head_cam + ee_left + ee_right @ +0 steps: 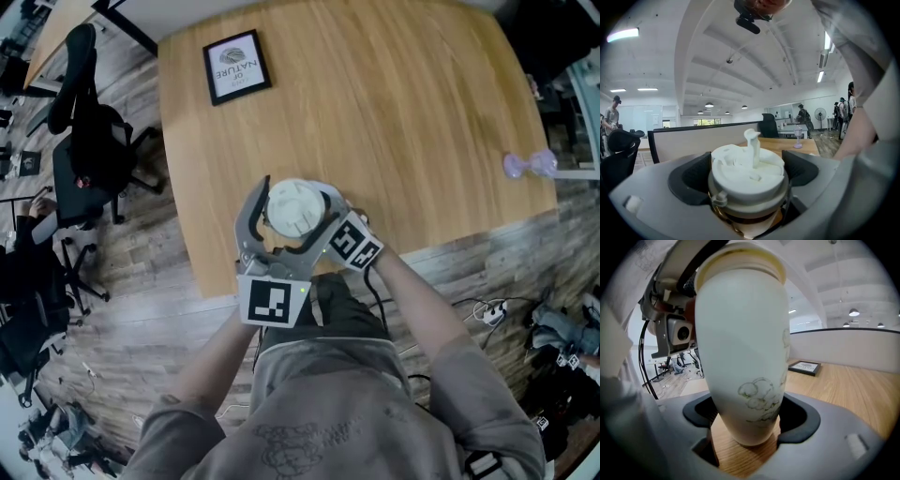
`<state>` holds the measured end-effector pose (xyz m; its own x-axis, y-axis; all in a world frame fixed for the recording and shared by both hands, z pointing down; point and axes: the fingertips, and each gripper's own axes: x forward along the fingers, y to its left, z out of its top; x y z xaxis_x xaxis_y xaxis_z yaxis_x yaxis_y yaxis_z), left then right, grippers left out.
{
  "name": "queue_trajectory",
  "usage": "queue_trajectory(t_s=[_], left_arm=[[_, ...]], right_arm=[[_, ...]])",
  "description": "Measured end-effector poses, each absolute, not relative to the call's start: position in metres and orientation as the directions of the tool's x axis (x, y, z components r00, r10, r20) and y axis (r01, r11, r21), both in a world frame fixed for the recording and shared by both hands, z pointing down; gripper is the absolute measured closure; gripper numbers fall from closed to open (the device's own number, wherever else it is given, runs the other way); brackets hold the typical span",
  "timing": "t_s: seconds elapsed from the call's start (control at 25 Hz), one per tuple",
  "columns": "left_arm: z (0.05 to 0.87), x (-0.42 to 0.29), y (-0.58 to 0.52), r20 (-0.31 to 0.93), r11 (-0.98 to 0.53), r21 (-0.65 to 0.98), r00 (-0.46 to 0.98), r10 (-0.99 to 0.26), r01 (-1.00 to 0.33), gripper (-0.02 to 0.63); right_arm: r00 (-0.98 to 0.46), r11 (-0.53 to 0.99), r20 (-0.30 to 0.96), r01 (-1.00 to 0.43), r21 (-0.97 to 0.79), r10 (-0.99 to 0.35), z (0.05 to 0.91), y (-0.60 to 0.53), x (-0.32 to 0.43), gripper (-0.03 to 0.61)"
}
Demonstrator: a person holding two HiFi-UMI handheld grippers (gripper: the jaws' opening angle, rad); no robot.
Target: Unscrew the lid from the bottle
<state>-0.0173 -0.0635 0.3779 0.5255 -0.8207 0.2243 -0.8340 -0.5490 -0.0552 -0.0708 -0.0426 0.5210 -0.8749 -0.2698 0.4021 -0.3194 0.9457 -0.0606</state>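
Two hand-held grippers met at a bottle above the near edge of the round-cornered, light wooden table (pixel 394 112).

The right gripper (pixel 750 420) was clamped on the lower body of the tall, smooth white bottle (pixel 740 343), which bore a faint line drawing. Both dark pads pressed its sides, and wood grain showed beneath its base. The left gripper (pixel 747 172) stood wide around the white plastic lid (pixel 292 208), which was on the bottle's neck with its small spout flap raised. The pads sat just beside the lid's rim on either side, not plainly pressing it. A black-framed picture (pixel 236 66) lay near the table's far left corner, and a small pale purple object (pixel 530 165) rested by its right edge.
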Motion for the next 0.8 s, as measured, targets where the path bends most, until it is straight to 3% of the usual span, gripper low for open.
queue_trajectory(t_s=[0.32,0.8], left_arm=[[0.34,-0.04,-0.063,0.214,-0.527,-0.016,0.512,-0.832,-0.85,0.143],[0.264,-0.072,-0.061,0.088,-0.504,0.005,0.502,-0.86,-0.864,0.141]], right_arm=[[-0.867,0.943,0.44,-0.312,-0.113,-0.234,0.516,-0.039,-0.066,0.181],[-0.833,0.897,0.475,-0.406,-0.174,-0.285,0.454,-0.032,-0.011,0.178]])
